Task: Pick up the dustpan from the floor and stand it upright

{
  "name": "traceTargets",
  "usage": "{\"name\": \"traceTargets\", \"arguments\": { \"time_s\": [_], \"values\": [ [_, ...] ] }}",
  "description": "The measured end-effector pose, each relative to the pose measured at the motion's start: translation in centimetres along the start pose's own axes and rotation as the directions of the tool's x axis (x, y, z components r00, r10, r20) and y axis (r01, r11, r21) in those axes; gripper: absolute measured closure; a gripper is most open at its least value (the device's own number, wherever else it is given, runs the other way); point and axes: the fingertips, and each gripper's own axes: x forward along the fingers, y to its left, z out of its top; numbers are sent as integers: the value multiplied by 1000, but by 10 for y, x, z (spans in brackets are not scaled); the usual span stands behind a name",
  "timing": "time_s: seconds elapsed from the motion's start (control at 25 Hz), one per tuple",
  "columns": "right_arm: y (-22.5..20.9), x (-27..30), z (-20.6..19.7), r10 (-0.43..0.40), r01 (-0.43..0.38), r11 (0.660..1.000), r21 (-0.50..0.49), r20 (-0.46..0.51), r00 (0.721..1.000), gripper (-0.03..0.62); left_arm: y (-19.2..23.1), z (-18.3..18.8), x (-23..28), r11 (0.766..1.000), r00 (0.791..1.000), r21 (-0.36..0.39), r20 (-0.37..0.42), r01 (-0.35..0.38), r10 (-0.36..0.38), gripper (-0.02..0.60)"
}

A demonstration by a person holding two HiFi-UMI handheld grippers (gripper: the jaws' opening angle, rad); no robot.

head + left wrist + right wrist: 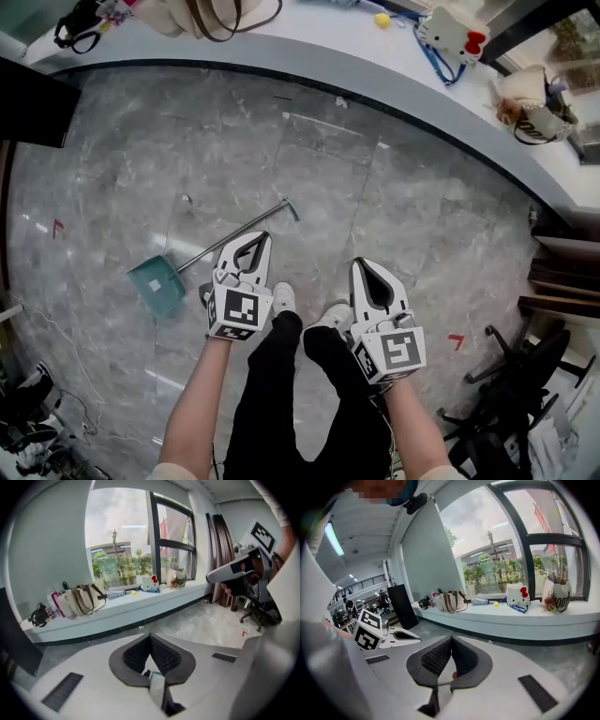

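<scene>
1. Both grippers are hovering low in the head view over the grey floor (394,187).
2. Left gripper (253,240): I'm holding its jaws pressed together, with nothing between them.
3. Right gripper (363,266): its jaws are meeting too, and they're empty.
4. Dustpan (157,285) is lying flat at centre left, its handle (234,233) slanting up-right, passing just above my left gripper in the frame.

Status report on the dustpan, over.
Left gripper and right gripper shut, empty. Dustpan lying flat on floor, not picked up. Nothing in the way.
</scene>
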Motion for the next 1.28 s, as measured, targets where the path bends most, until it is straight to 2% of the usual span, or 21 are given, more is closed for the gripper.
{"name": "traceTargets", "arguments": {
  "time_s": [0.08,0.16,0.24,0.32,0.4,0.52,0.6,0.68,0.72,0.76,0.8,0.96,1.28],
  "values": [
    [-10,40,-40,8,-8,1000,-1,-12,1000,576,2,-51,47,999,997,36,-68,41,-38,572],
    [-22,77,-82,20,-20,1000,-8,-17,1000,576,-4,-109,92,991,982,56,-154,123,-114,572],
    [-34,111,-123,32,-32,999,-6,-13,999,576,-14,-169,136,972,947,73,-250,224,-200,572],
    [-44,143,-163,54,-54,998,-9,-7,998,576,-20,-223,178,951,909,88,-332,297,-253,572],
    [-51,172,-203,82,-83,996,-23,-10,997,576,-19,-272,216,942,885,106,-391,317,-254,572],
    [-61,213,-257,110,-110,993,-48,-7,994,576,-11,-325,272,940,877,146,-428,307,-220,569],
    [-68,238,-286,121,-121,991,-61,1,993,576,-10,-354,303,934,869,160,-442,320,-222,569],
    [-71,260,-305,127,-125,990,-63,30,991,576,-13,-384,328,921,842,155,-480,358,-247,558],
    [-72,269,-311,127,-124,991,-59,53,990,576,-15,-399,338,912,822,146,-505,383,-264,510],
    [-73,276,-316,127,-123,991,-58,72,989,576,-16,-412,348,906,806,138,-524,401,-277,482],
    [-74,282,-320,127,-122,991,-62,85,988,576,-15,-422,358,903,798,133,-533,408,-282,482],
    [-78,292,-332,114,-107,991,-77,99,988,576,-7,-444,388,901,789,139,-550,411,-275,482],
    [-86,291,-334,69,-61,996,-72,111,991,576,-12,-468,404,859,725,188,-636,477,-264,482]
  ]
}}
